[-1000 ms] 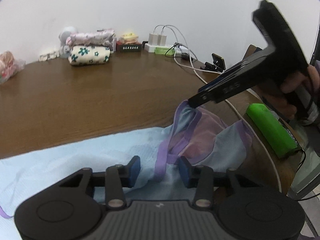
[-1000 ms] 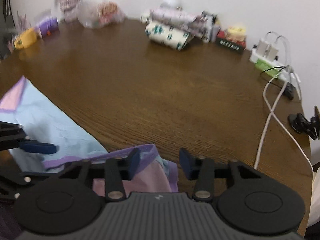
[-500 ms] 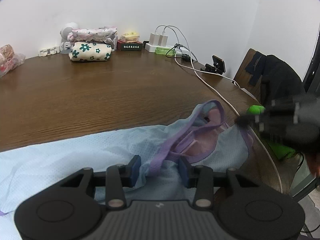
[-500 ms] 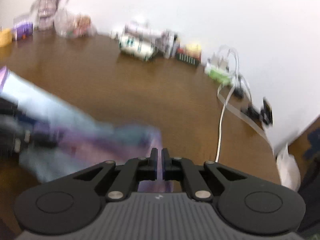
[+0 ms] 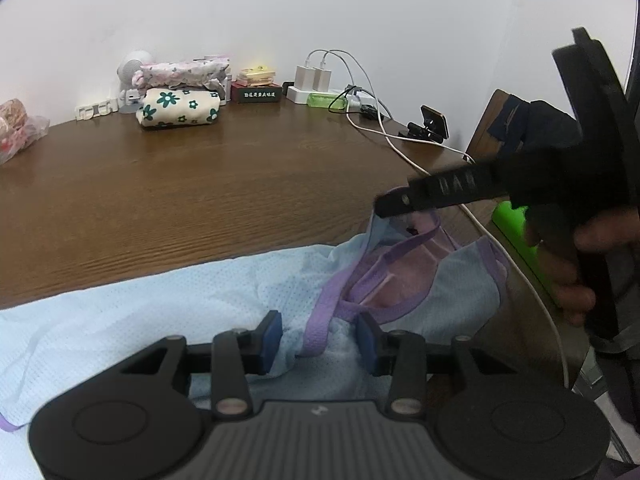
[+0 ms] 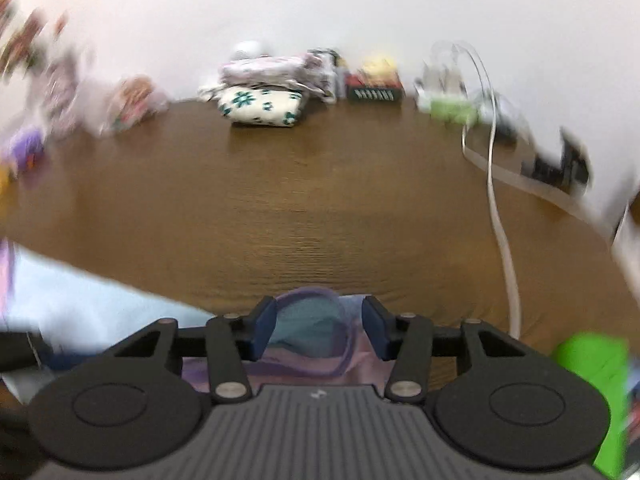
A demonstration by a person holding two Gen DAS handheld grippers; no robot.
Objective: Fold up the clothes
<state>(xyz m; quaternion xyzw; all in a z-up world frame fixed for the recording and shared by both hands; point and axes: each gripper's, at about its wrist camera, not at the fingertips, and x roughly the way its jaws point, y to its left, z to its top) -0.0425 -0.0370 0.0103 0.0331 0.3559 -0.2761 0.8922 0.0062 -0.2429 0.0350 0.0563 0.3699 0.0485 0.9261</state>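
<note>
A brown wooden tabletop [image 5: 192,200] carries a light blue mesh garment [image 5: 152,320] trimmed in purple, spread flat and wrinkled along the near edge, its pink-lined neck opening [image 5: 400,276] bunched toward the near right corner. The left gripper [image 5: 319,340] hovers low over the cloth with its blue pads wide apart, a purple band lying between them. The right gripper [image 6: 319,330] is also spread open, the raised purple collar sitting between its pads; the right wrist view is blurred. A hand [image 5: 580,264] holds it from the right. A folded floral cloth [image 5: 178,107] lies at the far edge, and a white cable [image 5: 400,148] runs down the right side.
</note>
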